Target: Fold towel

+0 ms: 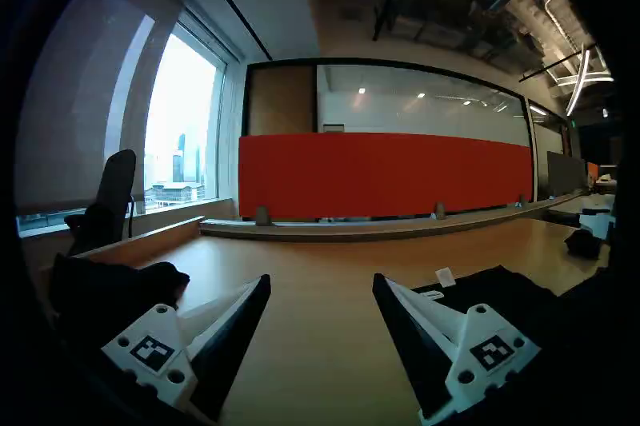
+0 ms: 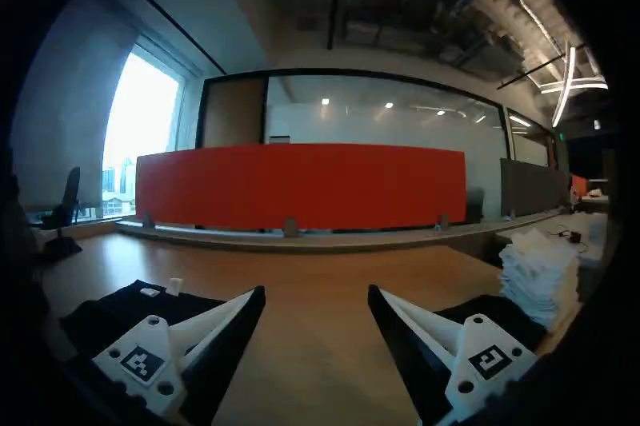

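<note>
A black towel (image 1: 500,298) with a small white tag lies flat on the wooden desk (image 1: 320,266), just right of my left gripper (image 1: 322,280), which stands open with nothing between its fingers. In the right gripper view the same black towel (image 2: 132,306) lies at the lower left, behind the left finger. My right gripper (image 2: 317,290) is open too, over bare desk (image 2: 320,282). Another dark cloth (image 2: 496,314) lies behind its right finger. A crumpled black cloth (image 1: 112,290) sits at the left in the left gripper view.
A stack of folded white towels (image 2: 544,274) stands at the desk's right end. A red divider panel (image 1: 384,174) runs along the desk's far edge. A black office chair (image 1: 104,210) stands by the window at the left. A dark object (image 1: 582,242) rests far right.
</note>
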`<act>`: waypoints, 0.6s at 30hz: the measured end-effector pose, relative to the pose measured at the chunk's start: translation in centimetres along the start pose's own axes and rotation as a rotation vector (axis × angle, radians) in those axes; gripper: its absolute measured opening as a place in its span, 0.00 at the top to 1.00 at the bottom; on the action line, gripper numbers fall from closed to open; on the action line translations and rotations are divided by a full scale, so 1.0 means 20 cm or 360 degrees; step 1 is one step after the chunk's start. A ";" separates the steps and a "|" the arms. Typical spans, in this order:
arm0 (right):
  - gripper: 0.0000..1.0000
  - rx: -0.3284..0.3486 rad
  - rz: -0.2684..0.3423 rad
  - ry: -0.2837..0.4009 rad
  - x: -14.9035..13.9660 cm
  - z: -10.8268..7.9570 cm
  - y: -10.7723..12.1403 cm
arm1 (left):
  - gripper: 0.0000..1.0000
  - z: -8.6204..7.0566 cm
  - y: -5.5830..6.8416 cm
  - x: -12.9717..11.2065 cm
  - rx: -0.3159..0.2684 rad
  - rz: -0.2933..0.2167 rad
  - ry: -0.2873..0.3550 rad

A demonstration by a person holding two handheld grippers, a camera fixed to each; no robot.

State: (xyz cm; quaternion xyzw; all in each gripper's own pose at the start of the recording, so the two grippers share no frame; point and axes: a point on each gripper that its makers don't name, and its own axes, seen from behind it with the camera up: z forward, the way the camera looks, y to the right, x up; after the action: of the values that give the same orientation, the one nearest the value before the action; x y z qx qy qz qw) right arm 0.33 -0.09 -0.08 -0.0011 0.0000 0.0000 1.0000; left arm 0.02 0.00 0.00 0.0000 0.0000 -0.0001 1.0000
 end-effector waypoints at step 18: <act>0.01 -0.0026 -0.0025 -0.0011 0.29 0.01 -0.02 | 0.06 -0.01 -0.01 0.27 -0.0005 -0.0023 0.0010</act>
State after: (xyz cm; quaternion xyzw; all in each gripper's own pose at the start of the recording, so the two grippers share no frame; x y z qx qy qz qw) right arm 6.04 -0.57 0.07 -0.0094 -0.0034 -0.0080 0.9999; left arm 5.39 -0.21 -0.11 -0.0015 0.0032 -0.0072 1.0000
